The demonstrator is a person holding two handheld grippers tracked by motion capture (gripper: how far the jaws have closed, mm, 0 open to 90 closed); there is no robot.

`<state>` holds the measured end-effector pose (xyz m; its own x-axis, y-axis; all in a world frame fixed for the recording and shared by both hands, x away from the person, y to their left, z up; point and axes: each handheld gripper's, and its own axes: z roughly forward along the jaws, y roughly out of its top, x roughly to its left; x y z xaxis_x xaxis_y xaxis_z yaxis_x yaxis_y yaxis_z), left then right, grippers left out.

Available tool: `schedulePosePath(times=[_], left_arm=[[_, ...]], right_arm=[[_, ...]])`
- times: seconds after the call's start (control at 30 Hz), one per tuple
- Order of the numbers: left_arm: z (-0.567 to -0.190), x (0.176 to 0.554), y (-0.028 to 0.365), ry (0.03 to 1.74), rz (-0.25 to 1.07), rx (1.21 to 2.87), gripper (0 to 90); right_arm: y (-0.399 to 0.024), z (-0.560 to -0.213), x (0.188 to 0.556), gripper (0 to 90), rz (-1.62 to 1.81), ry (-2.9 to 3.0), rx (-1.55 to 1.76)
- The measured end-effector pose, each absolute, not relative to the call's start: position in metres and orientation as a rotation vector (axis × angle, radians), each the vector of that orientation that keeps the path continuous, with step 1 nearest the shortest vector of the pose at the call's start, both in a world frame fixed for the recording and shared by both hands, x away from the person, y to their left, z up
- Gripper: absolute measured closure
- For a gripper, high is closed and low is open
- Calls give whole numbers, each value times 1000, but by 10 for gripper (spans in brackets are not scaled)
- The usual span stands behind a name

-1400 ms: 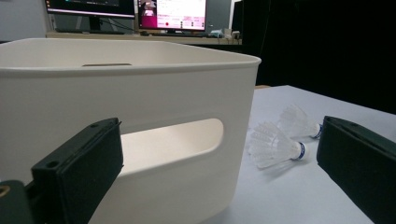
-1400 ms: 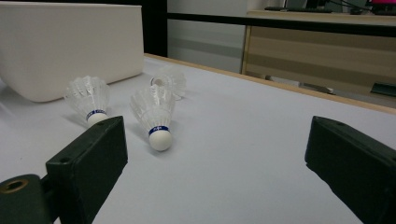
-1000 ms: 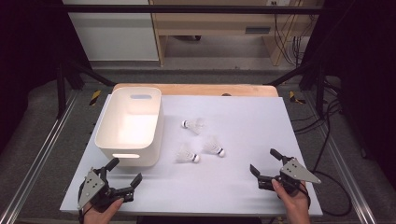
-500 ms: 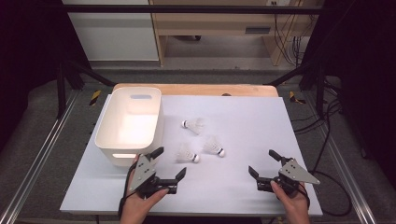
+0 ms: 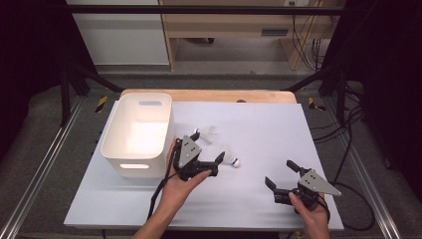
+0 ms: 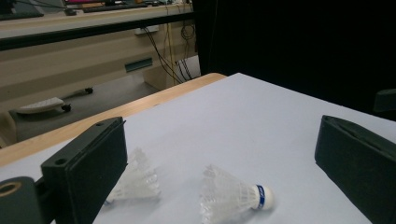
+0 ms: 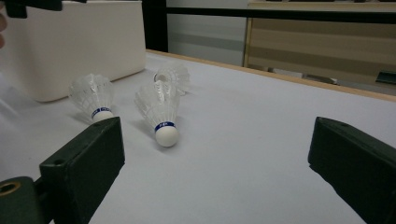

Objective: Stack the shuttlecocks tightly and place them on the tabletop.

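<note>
Shuttlecock in play: the shuttlecock [image 6: 233, 196] lies on its side on the white table [image 5: 259, 124], cork tip toward your right hand, just in front of your left gripper [image 5: 211, 162].
How it handles: I'd judge it feather-light, with a thin plastic skirt that crushes easily and a firm little cork; it will likely roll or skid at a nudge.
Where to grab: go for the cork end or the neck by the blue band, not the flared skirt; squeeze gently.
Left fingers: spread wide, holding nothing. In the left gripper view the shuttlecock sits between the two pads, touching neither.
Second shuttlecock: another one [image 6: 135, 179] lies just beside the first, partly tucked behind your left-hand pad [image 6: 95, 168]; mind you don't sweep it.
Third shuttlecock: a further one [image 5: 208, 133] rests farther back on the table, near the bin.
Right gripper: your right gripper [image 5: 281, 180] hovers low near the front right of the table, well apart from the cluster, fingers wide and empty.
Bin: the white bin [image 5: 117, 144] stands just to the left of your left hand, open top, the likely drop spot.
</note>
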<state>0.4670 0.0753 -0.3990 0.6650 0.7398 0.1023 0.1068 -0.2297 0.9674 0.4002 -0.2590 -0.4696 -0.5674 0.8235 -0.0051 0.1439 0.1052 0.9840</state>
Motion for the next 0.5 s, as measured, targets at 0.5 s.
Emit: schedulePosePath(times=[0.5], left_arm=[[-408, 552, 65, 857, 730, 1765, 70]], right_arm=[[-262, -469, 400, 40, 1513, 1792, 962]])
